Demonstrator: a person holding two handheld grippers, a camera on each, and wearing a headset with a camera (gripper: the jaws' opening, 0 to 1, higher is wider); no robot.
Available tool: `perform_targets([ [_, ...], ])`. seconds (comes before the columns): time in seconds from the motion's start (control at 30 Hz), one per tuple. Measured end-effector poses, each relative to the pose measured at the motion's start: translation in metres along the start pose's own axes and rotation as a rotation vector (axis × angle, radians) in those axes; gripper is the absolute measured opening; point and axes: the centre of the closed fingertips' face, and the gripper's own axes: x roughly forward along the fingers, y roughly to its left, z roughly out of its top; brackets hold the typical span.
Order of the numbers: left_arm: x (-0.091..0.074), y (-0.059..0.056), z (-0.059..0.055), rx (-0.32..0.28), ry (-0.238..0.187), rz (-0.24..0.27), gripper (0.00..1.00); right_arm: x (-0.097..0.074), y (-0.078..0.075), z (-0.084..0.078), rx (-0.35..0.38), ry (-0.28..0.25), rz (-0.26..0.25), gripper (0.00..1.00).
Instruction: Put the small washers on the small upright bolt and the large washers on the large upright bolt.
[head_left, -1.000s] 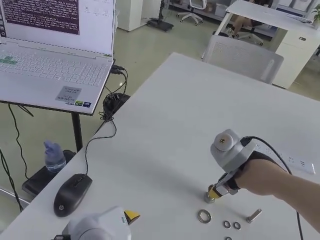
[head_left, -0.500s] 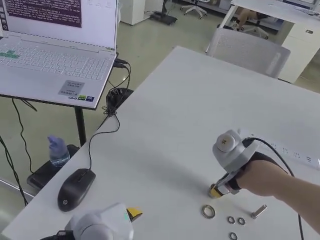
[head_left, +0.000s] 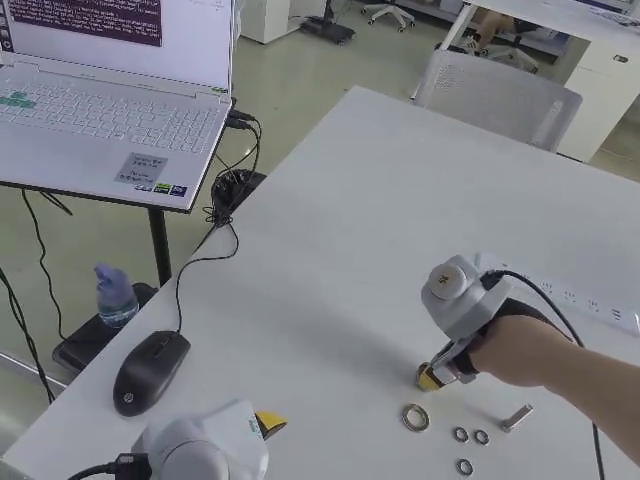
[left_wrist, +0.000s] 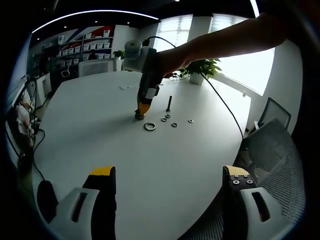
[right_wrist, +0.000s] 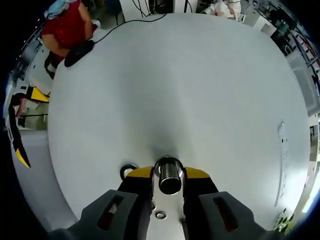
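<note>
My right gripper (head_left: 430, 378) points down at the white table (head_left: 380, 200), shut on the large bolt (right_wrist: 169, 176), which stands upright on the tabletop (left_wrist: 139, 116). The large washer (head_left: 415, 417) lies flat just beside it (left_wrist: 149, 126). Three small washers (head_left: 460, 434) (head_left: 481, 437) (head_left: 465, 466) lie close together to its right. The thin small bolt (head_left: 517, 417) is beyond them and looks upright in the left gripper view (left_wrist: 169, 102). My left gripper (left_wrist: 167, 172) hovers open and holds nothing at the near left corner (head_left: 268, 424).
A black mouse (head_left: 150, 370) with its cable lies near the table's left edge. A laptop (head_left: 110, 110) stands on a stand to the left. A white power strip (head_left: 580, 298) lies at the right. A grey chair (head_left: 497, 95) is behind the table.
The head camera has shifted slightly. The right gripper stays shut on the large bolt in the same spot, and the washers have not moved.
</note>
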Motion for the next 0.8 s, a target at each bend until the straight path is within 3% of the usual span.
perform_targets([
  [0.8, -0.0029, 0.0005, -0.0022, 0.003, 0.002, -0.006, 0.85, 0.0068, -0.0013, 0.0000, 0.011, 0.010, -0.004, 0.23],
])
